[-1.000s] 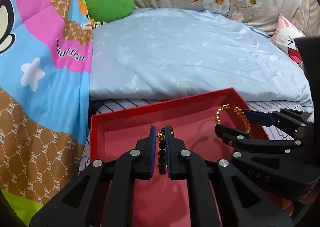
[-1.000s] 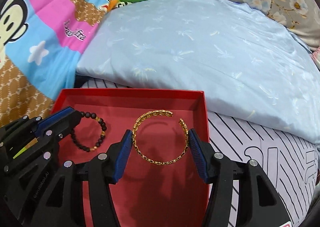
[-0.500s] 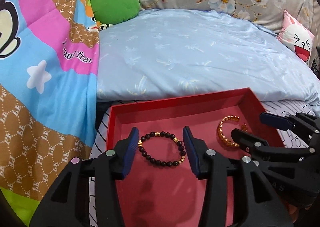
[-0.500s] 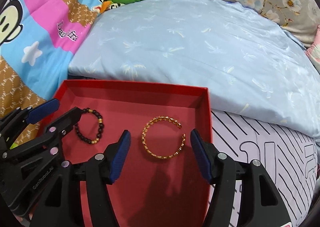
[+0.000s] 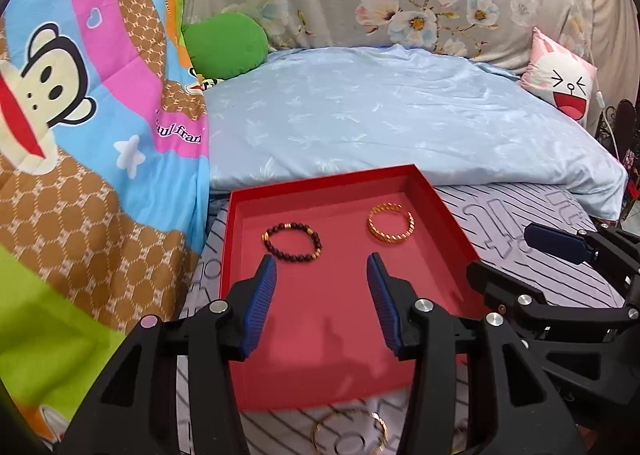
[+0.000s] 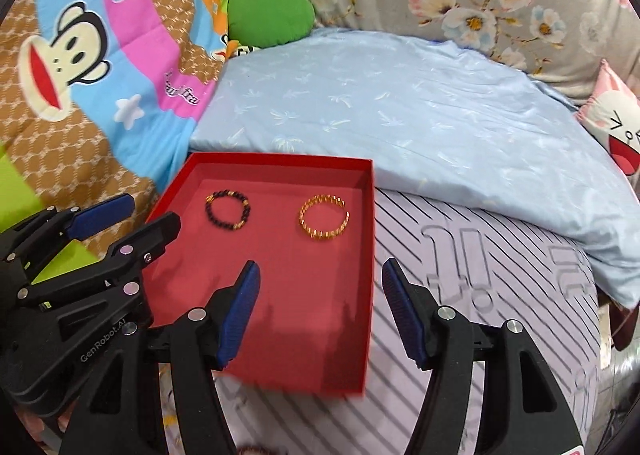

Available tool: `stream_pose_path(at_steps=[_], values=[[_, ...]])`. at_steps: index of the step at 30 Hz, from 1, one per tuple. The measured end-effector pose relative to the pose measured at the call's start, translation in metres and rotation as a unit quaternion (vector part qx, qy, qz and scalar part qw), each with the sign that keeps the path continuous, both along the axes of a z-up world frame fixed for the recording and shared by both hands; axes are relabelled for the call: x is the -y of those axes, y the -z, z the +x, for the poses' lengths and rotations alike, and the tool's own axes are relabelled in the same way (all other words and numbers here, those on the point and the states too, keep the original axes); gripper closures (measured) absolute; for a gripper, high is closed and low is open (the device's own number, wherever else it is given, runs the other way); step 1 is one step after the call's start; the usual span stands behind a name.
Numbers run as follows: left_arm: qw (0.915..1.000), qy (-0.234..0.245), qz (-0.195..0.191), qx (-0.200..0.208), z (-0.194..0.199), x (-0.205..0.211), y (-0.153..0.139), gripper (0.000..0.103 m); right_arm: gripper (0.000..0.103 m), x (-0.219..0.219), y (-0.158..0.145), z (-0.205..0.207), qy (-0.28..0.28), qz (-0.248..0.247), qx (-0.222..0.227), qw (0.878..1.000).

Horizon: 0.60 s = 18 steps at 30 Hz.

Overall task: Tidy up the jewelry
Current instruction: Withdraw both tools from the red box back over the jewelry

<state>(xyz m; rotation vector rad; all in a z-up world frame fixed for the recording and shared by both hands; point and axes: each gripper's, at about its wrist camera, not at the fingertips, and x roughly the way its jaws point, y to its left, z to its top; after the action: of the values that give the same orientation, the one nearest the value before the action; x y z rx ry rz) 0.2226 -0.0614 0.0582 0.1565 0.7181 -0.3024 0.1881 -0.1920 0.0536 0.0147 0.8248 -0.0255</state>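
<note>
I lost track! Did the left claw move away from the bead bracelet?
Yes. The left claw pulled back toward the red box's near edge, leaving the bead bracelet lying free.

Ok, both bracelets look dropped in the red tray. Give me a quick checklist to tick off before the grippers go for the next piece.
1. Beaded bracelet lies flat in the red tray: ok.
2. Gold bangle lies in the tray, apart from the beaded one: ok.
3. Left gripper open with nothing between its pads: ok.
4. Right gripper open and empty: ok.
5. Next piece located: a thin gold bangle lies on the striped sheet just outside the tray's near edge: ok.
6. Any further jewelry left: cannot tell; something blurred sits at the bottom edge of the right wrist view.
</note>
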Motion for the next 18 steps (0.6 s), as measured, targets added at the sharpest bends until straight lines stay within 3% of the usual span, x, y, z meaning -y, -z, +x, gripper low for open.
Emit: stream_pose_path(at_steps=[12, 15, 18], values=[[0.9997, 0.0, -0.017, -0.018, -0.102, -0.024, 0.004, 0.058, 0.042, -0.023, 0.005, -0.106, 0.001, 0.009, -0.005, 1.0], [0.9997, -0.004, -0.015, -0.019, -0.123, -0.032, 0.009, 0.049, 0.042, -0.028, 0.01, -0.129, 0.002, 0.01, -0.009, 1.0], [0.9997, -0.011, -0.012, -0.019, -0.144, -0.041, 0.015, 0.048, 0.042, -0.027, 0.018, -0.148, 0.008, 0.015, -0.015, 1.0]])
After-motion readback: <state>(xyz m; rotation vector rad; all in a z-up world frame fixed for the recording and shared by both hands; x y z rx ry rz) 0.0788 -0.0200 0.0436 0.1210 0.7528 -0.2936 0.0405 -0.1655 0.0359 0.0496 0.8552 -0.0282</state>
